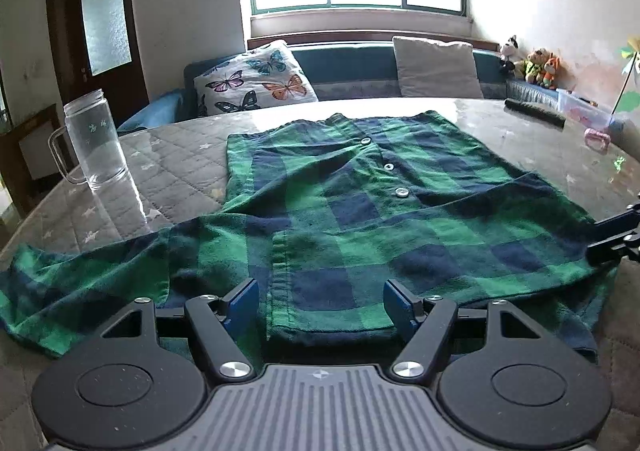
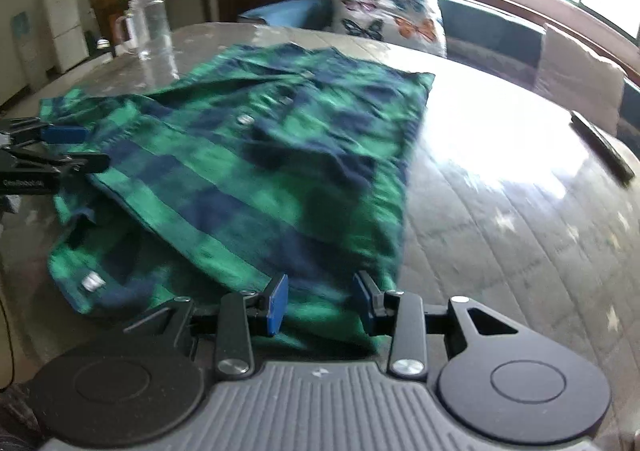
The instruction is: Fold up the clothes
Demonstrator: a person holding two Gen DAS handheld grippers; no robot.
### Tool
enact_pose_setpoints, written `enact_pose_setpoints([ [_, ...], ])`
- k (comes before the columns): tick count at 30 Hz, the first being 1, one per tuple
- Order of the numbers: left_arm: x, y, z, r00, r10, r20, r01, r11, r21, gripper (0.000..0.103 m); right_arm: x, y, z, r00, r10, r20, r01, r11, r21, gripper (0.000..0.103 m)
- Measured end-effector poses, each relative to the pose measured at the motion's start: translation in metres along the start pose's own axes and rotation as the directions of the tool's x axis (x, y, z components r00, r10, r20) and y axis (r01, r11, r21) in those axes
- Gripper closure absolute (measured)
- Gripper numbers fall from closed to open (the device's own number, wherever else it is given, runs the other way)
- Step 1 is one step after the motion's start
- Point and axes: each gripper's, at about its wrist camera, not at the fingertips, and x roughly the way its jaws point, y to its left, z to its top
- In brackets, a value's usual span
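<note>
glossy table (image 1: 500, 123), plaid shirt (image 1: 360, 211), glass mug (image 1: 94, 143)

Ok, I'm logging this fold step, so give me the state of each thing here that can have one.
plaid shirt: flat on the table, buttoned, part folded, one sleeve spread out to the side.
left gripper: open, fingers either side of the shirt's near edge.
right gripper: open, over the shirt's near edge.
glass mug: upright, looks empty.
door: shut.

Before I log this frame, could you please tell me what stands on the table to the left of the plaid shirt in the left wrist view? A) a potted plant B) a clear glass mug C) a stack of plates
B: a clear glass mug with a handle stands upright on the table, beside the plaid shirt.
</note>
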Motion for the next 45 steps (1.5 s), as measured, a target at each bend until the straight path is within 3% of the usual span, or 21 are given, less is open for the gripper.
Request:
enact_pose_setpoints([
  [3,0.004,-0.001,0.002,1.0,0.009,-0.007,-0.009,1.0,0.012,0.032,-0.004,-0.007,0.002,1.0,-0.004,0.012,0.004,1.0,0.006,0.067],
  [9,0.014,-0.007,0.012,1.0,-0.007,-0.002,0.007,0.999,0.033,0.034,-0.004,-0.009,0.039,0.993,0.006,0.119,-0.006,1.0,-0.002,0.067],
  [17,0.041,-0.003,0.019,0.998,-0.027,-0.052,0.028,0.999,0.019,0.053,0.048,-0.018,0.06,0.997,-0.011,0.074,0.011,1.0,0.011,0.068],
  [24,0.045,0.008,0.02,0.998,-0.008,-0.057,0.009,1.0,0.019,0.055,0.053,-0.039,0.055,0.997,-0.044,0.06,0.04,0.997,0.07,0.067],
  [29,0.042,0.01,0.021,0.999,-0.008,-0.048,0.009,1.0,0.009,0.055,0.037,-0.032,0.051,0.996,-0.014,0.084,0.01,0.998,0.055,0.068],
  [45,0.022,0.009,0.003,0.999,0.014,-0.038,-0.012,0.999,0.04,0.054,0.0,-0.013,-0.011,0.999,-0.018,0.049,0.019,1.0,-0.023,0.068],
])
